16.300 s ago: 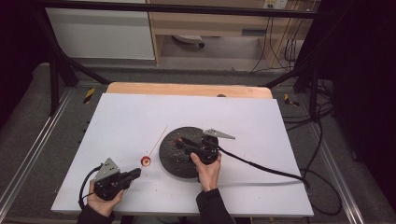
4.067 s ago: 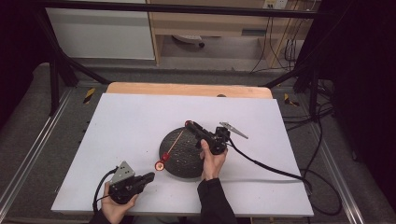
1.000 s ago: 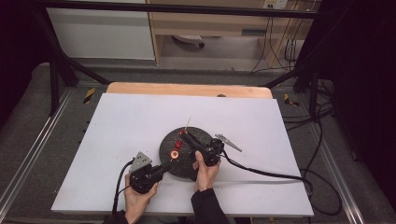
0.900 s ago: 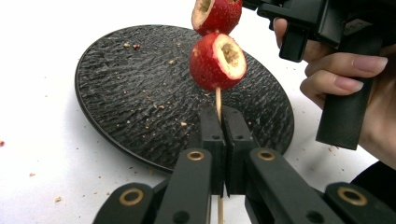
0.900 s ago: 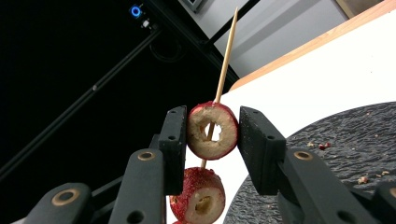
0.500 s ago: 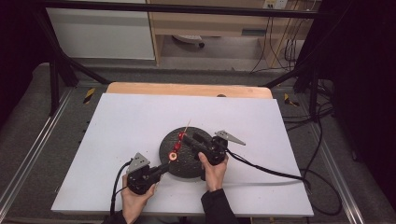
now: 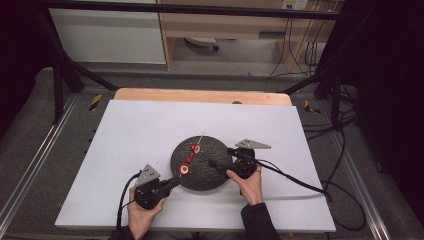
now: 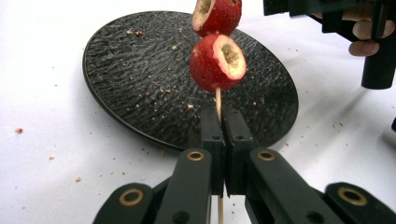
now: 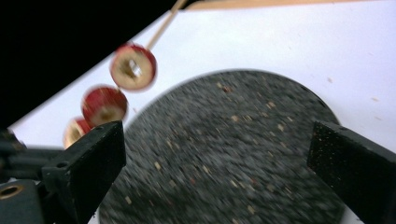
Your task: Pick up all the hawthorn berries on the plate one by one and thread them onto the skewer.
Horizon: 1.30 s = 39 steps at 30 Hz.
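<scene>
A thin wooden skewer (image 7: pixel 190 158) carries three red fruit pieces, cut open to pale centres, over a round black plate (image 7: pixel 206 176). My left gripper (image 7: pixel 175 181) is shut on the stick's lower end; in the left gripper view the pads (image 8: pixel 214 133) clamp the stick (image 8: pixel 217 99) just below the nearest fruit (image 8: pixel 217 62). My right gripper (image 7: pixel 222 156) sits over the plate's right side, apart from the skewer. Its jaws have just been opening and stand wide with nothing between them (image 9: pixel 217 149); the fruit pieces (image 9: pixel 133 66) lie beyond its left jaw.
The plate (image 8: pixel 140 84) rests on a white table sheet (image 7: pixel 135 135) sprinkled with crumbs. A wooden edge (image 7: pixel 200 95) runs along the table's far side. Cables trail from both grippers toward the near and right edges.
The right gripper has drawn back to the right, away from the skewer, and its jaws have opened. The left gripper and skewer have stayed in place.
</scene>
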Tool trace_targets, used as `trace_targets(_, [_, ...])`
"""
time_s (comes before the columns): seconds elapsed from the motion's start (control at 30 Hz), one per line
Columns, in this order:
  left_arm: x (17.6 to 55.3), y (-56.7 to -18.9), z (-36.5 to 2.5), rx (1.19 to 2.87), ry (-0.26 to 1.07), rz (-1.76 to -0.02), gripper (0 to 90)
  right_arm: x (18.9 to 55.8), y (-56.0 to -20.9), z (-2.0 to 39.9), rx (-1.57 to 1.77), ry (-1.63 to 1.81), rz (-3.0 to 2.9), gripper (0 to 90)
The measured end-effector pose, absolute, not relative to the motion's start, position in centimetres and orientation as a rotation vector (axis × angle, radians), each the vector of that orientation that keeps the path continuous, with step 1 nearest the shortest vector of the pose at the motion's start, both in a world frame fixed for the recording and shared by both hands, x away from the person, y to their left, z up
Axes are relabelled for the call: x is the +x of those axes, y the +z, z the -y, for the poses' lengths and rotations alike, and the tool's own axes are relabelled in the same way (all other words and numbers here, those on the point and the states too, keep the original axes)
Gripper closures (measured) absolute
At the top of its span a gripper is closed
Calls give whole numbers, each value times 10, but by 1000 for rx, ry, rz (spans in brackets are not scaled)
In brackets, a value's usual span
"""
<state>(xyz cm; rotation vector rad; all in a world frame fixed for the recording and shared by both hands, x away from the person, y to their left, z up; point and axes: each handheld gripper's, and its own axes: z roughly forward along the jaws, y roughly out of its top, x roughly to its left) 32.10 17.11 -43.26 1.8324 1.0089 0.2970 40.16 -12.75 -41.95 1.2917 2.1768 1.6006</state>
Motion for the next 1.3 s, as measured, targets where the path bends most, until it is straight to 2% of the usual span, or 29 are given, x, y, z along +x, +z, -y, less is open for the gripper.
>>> trace_targets(0.27, [322,-430,-172,1868,293,-986,883,397,-420,151,1224,1447,-2267,6])
trace_targets(0.63, [328,-417,-176,1918,277,-980,883,386,-428,187,1161,1322,-2328,5])
trace_targets(0.97, [350,-403,-170,1991,264,-997,883,377,-439,220,1173,1264,-2346,5])
trace_targets(1.3, [367,-396,-162,2057,249,-1006,883,370,-449,236,1175,1233,-2367,5])
